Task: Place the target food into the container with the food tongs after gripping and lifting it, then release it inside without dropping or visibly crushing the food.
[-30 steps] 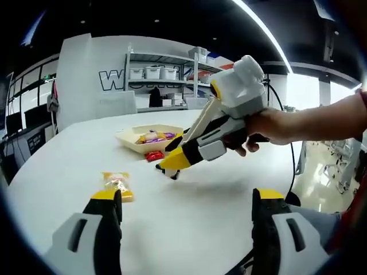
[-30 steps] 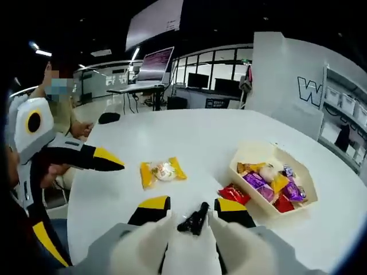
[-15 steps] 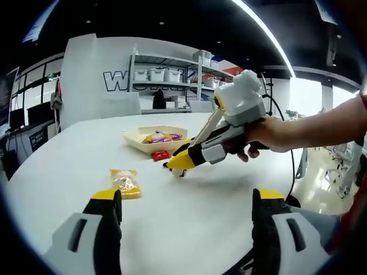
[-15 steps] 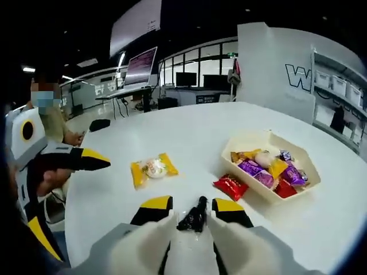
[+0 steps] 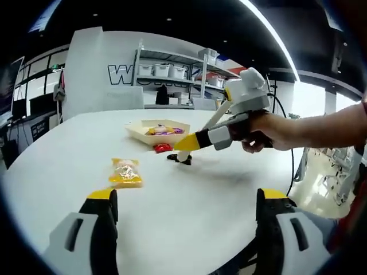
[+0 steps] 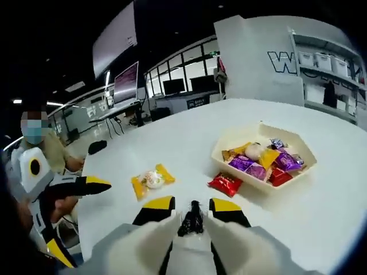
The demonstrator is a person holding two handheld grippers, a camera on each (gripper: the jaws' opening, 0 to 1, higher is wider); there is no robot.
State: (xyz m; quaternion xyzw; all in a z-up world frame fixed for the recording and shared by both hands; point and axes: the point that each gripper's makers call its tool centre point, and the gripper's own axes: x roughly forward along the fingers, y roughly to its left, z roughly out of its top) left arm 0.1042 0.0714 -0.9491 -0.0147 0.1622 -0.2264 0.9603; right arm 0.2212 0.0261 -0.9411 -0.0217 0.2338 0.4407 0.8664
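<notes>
Left gripper view looks across a white round worktop [image 5: 189,206], with the left claw [image 5: 183,200] low in the foreground, its two yellow-tipped jaws standing wide apart and holding nothing. Ahead of the left-hand jaw lies a yellow wrapped snack [image 5: 125,172] flat on the worktop. Farther back sits a cream hexagonal tray [image 5: 137,130] filled with wrapped sweets, and a red packet [image 5: 163,148] lies on the worktop just beside its near edge. The right claw [image 5: 182,150], held in a person's hand [image 5: 269,133], reaches in from the right and points down at the worktop near the red packet; a small black tong [image 5: 184,158] is pinched in its tip.

Right gripper view shows the right claw [image 6: 192,207] with its jaws drawn close together, clamped on the black tong [image 6: 191,217] that sticks up between them. Beyond it lie the red packet [image 6: 225,183], touching or nearly touching the tray [image 6: 229,146], and the yellow snack [image 6: 152,180] well to the left. The left claw [image 6: 94,184] enters from the left edge, above the worktop [image 6: 189,137].
</notes>
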